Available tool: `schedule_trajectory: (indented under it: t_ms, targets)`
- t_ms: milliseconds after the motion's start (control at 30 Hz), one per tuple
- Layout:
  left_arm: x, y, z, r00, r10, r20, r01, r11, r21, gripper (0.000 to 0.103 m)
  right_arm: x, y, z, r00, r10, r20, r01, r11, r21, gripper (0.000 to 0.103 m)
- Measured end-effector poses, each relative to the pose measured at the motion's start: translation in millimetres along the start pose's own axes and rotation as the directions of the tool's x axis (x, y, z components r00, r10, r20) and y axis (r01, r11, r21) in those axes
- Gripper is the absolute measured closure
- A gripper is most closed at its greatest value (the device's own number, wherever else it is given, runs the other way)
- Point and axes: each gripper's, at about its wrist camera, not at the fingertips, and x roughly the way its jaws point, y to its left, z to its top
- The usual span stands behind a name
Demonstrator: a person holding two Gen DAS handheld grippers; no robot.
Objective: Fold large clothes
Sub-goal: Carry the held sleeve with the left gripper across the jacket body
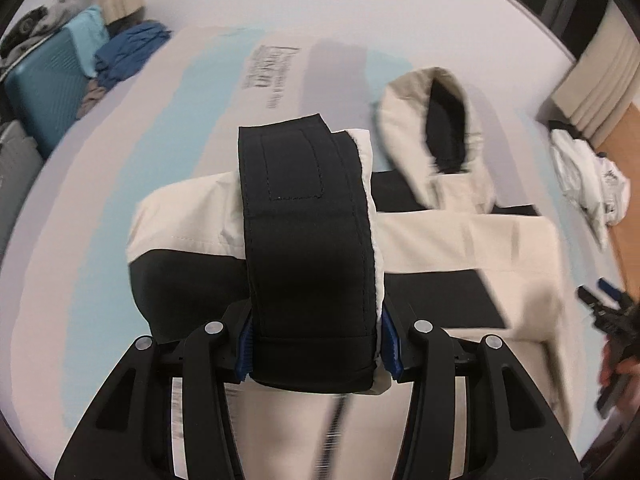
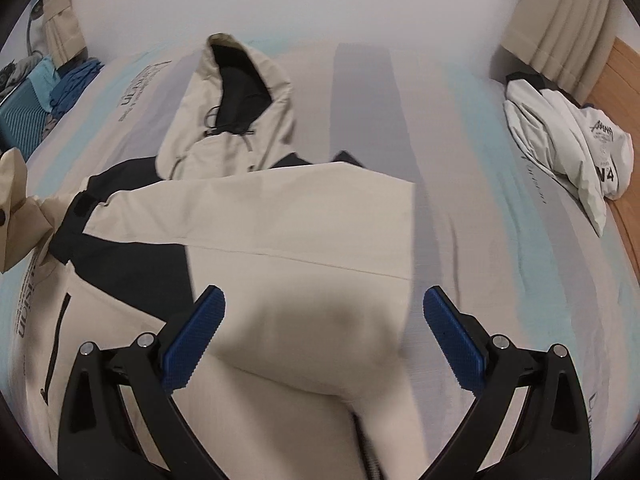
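A cream and black hooded jacket (image 2: 280,216) lies on the bed, its hood (image 2: 236,100) pointing away. My left gripper (image 1: 316,352) is shut on the jacket's black sleeve cuff (image 1: 308,240) and holds the sleeve lifted above the jacket body (image 1: 460,240). In the right wrist view that lifted sleeve end (image 2: 12,208) shows at the far left. My right gripper (image 2: 324,336) is open and empty, just above the cream cloth of the folded sleeve. It also shows at the right edge of the left wrist view (image 1: 608,320).
The bed sheet (image 2: 480,160) is pale with blue and grey stripes and printed lettering. A white crumpled garment (image 2: 568,144) lies at the right bed edge by a wooden floor. A teal suitcase (image 1: 44,88) and blue clothes (image 1: 128,52) sit far left.
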Motion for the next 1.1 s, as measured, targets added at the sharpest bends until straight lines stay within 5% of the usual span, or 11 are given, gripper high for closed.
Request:
schedule_trajectory:
  t_ms: [267, 567, 1100]
  targets:
    - [21.2, -122.7, 10.6, 0.994, -0.103, -0.034, 0.105, 0.992, 0.064, 0.056, 6.0, -60.0, -1.0, 1.000, 0.001, 0.001, -0.001, 0.997, 0.075, 0.007]
    - [64.7, -242.9, 0.5, 0.987, -0.137, -0.089, 0.148, 0.981, 0.128, 0.056, 16.9, -117.0, -12.4, 1.000, -0.013, -0.019, 0.015, 0.994, 0.112, 0.007]
    - [129.7, -350.0, -33.0, 0.986, -0.091, -0.137, 0.118, 0.972, 0.205, 0.056, 30.4, -164.2, -24.5, 0.999, -0.006, -0.045, 0.013, 0.987, 0.158, 0.007]
